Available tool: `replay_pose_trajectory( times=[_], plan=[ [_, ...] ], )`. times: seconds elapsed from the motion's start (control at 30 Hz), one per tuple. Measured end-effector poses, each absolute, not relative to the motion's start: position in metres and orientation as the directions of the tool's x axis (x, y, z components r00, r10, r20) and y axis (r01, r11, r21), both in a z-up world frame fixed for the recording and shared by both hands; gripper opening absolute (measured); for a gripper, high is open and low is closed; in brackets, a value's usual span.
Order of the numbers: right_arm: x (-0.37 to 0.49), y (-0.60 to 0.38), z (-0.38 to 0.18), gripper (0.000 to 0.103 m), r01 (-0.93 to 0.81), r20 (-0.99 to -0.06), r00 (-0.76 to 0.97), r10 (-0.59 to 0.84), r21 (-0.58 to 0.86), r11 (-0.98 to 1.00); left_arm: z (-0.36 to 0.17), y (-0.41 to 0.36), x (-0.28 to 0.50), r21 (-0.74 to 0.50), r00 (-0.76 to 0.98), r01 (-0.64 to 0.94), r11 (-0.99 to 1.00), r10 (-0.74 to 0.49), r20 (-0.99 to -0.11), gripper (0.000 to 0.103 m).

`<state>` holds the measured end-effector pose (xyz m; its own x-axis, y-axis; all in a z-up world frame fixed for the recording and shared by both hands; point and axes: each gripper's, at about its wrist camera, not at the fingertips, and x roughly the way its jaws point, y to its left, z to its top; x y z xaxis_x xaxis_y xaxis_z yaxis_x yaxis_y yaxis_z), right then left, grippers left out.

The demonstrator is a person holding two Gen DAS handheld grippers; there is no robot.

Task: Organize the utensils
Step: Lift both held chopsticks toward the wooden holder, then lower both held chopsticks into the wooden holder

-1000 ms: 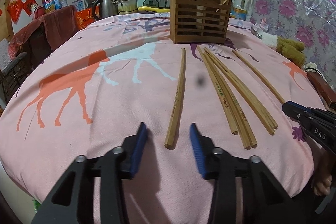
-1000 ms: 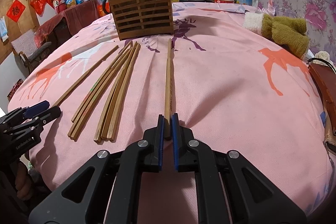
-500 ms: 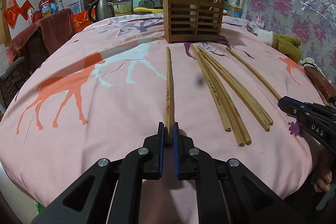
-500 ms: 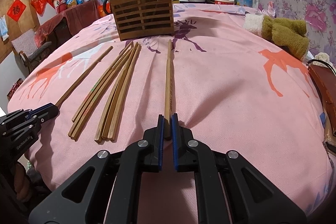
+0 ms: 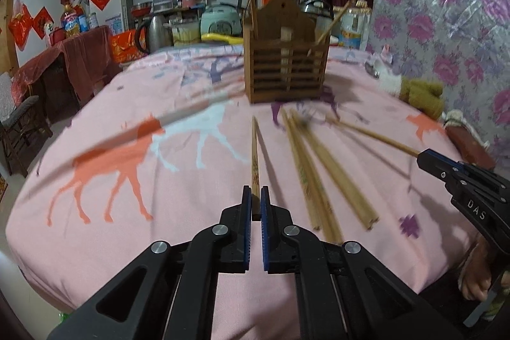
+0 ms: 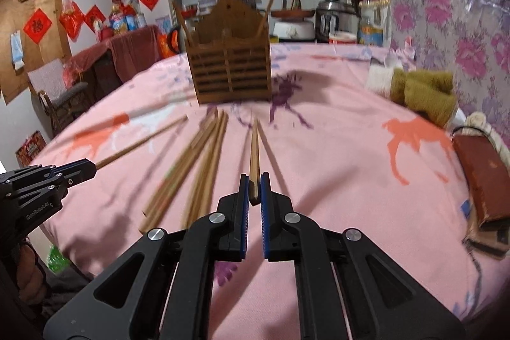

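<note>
A chopstick (image 5: pixel 255 155) sits clamped at its near end in the left claw (image 5: pixel 255 206), which closed on it within the last second. The right claw (image 6: pixel 254 190) pinches a second chopstick (image 6: pixel 254 148). Both sticks now ride above the pink tablecloth (image 5: pixel 134 212), lifted since half a second ago. The wooden holder (image 5: pixel 287 66) stands ahead; 5 chopsticks (image 5: pixel 318 171) remain lying loose, so sorting is far from finished.

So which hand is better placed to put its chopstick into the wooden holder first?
Close call, perhaps right. The left claw grips the left chopstick, the right claw the right chopstick, which points more squarely at the wooden holder.
</note>
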<state>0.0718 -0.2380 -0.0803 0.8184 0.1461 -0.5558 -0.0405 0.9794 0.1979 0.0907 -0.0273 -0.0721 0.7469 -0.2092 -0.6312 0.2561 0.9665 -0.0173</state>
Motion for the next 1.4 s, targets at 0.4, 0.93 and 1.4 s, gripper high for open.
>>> replay_pose_trajectory(
  times=[0.4,0.93,1.4],
  plan=[
    [0.089,-0.258,-0.017,0.007,-0.067,-0.441,0.879,0.182,0.264,0.962,0.012,-0.045,0.118,-0.033,0.785,0.320,0.947,-0.284,-0.551,0.006],
    [0.107,-0.266,-0.041,0.017,-0.154,-0.557,0.776,0.295,0.287,0.946,0.054,-0.068,0.168,-0.053,0.761,0.393,0.918,-0.357,-0.542,0.006],
    [0.045,-0.260,-0.133,0.024,-0.190,-0.760,0.585,0.285,0.214,0.958,0.049,-0.064,0.167,-0.060,0.767,0.374,0.926,-0.345,-0.541,0.006]
  ],
)
